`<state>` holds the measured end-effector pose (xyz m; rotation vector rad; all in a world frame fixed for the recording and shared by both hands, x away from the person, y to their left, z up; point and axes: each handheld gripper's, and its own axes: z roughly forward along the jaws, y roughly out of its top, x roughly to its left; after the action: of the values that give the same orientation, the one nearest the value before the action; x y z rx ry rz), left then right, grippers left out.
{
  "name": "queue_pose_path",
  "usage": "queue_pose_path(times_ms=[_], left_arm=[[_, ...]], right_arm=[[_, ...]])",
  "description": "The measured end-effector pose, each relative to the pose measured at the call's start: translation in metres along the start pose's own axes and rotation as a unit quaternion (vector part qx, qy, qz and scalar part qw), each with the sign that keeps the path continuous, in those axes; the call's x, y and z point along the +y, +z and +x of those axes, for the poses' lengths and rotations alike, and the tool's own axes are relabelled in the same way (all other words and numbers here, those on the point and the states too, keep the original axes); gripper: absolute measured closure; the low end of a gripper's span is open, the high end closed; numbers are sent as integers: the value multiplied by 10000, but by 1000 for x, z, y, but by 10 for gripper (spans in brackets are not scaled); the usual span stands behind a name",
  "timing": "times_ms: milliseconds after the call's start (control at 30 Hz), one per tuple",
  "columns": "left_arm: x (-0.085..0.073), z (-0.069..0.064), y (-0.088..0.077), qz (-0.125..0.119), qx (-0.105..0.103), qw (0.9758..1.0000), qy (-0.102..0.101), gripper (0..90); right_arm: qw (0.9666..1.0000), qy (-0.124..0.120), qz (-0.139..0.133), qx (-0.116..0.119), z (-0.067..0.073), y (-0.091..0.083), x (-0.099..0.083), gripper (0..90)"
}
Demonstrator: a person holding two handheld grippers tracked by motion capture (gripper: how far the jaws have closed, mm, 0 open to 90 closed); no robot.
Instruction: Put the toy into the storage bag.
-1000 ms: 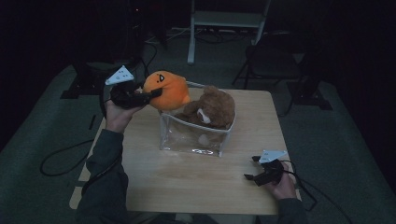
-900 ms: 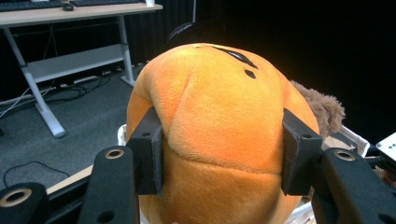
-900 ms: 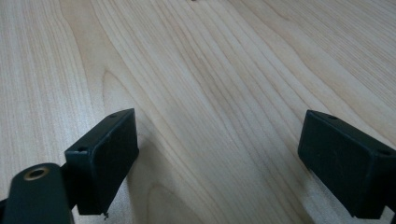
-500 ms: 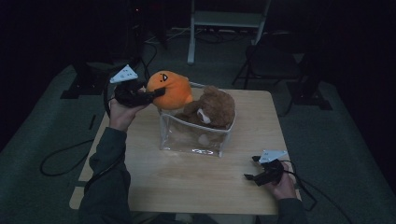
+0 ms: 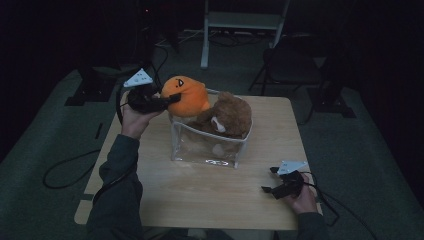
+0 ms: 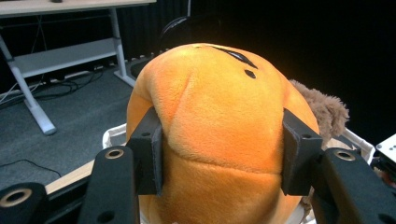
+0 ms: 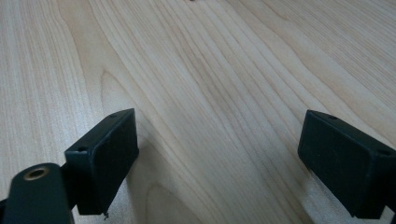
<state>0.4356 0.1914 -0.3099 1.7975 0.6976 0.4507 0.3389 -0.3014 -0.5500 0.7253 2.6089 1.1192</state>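
Observation:
An orange plush toy [image 5: 187,96] hangs over the far left corner of a clear plastic bin [image 5: 207,147], and my left gripper [image 5: 167,101] is shut on it. The left gripper view has both black pads [image 6: 149,149] pressed into the orange plush toy [image 6: 219,135]. A brown plush toy [image 5: 227,117] lies inside the bin, its fur [image 6: 327,109] showing just behind the orange one. At the table's near right corner my right gripper [image 5: 267,180] rests low on the wood. Its pads [image 7: 105,156] stand wide apart over bare tabletop [image 7: 219,93], so it is open.
The light wooden table [image 5: 200,200] carries the bin at its middle. A dark chair [image 5: 295,65] stands beyond the far right edge and a white desk frame [image 5: 240,22] further back. Cables [image 5: 65,167] trail on the grey floor to the left.
My left gripper has carried the orange plush a little to the right and towards the bin. The right hand has stayed put.

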Motion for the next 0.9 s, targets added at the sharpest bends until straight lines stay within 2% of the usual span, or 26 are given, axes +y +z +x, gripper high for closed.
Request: queue_pose_path(times_ms=[333,900], left_arm=[[0,2,2,-107,-51,9999,16,453],[0,0,14,-62,-161,9998,45,453]], right_arm=[[10000,3,1,1,0,0,0,115],[10000,13,6,-5,0,0,0,115]])
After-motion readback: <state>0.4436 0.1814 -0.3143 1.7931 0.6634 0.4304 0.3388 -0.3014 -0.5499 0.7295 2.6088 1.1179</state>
